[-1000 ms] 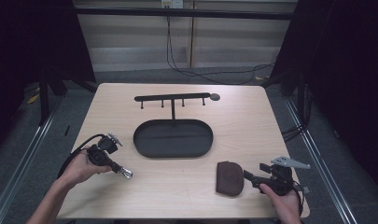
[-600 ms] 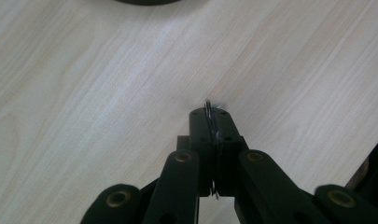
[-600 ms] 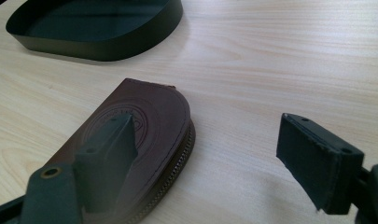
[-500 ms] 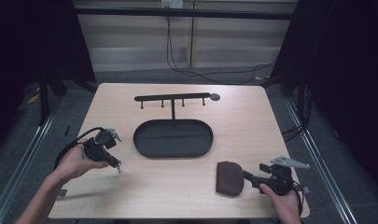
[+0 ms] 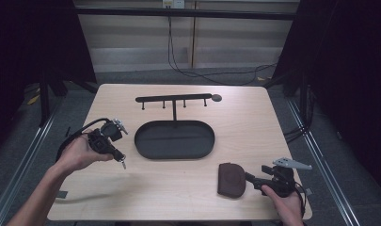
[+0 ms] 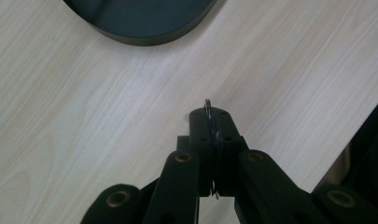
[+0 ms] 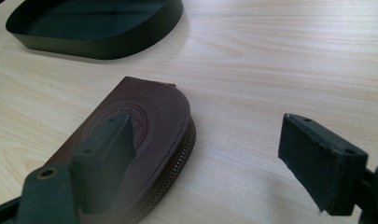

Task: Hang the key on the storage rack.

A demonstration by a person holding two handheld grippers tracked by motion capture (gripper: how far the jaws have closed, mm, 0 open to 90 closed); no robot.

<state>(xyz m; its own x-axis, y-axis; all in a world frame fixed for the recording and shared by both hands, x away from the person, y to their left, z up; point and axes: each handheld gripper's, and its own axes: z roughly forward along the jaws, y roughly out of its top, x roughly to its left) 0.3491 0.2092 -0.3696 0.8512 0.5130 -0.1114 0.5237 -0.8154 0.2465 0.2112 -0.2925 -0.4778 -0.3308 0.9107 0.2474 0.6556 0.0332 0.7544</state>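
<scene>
Two tools were at work over the pale wooden counter point(image 5: 188, 188), and the oval black tray point(image 5: 174, 139) at its middle serves as the landmark. To the left of the tray, the left tool point(image 5: 116, 153) was held above the counter, its jaws pressed together on a thin metal ring point(image 6: 208, 110), seemingly a key ring, whose edge poked out past the jaw tips in the left gripper view; a small metal piece hung below it in the high view, too small to identify. That ring looked light, stiff and smooth, so by my judgement it could slip or twist in the pinch, and a hold across its flat sides, as here, seemed the safest. Behind the tray stood a black hook rack point(image 5: 173, 99) with four short pegs, all bare. To the right of the tray and nearer the person lay a brown leather pouch point(image 5: 232, 179), flat on the counter, with an embossed round mark and a zip along its curved edge. The right tool point(image 5: 248, 177) sat level with it, jaws spread wide, one jaw over the pouch and the other off to the side, gripping nothing. The pouch looked light, soft and somewhat pliant, so taking it across its thin edge near the zip seemed best, since it might sag if held by a corner.
</scene>
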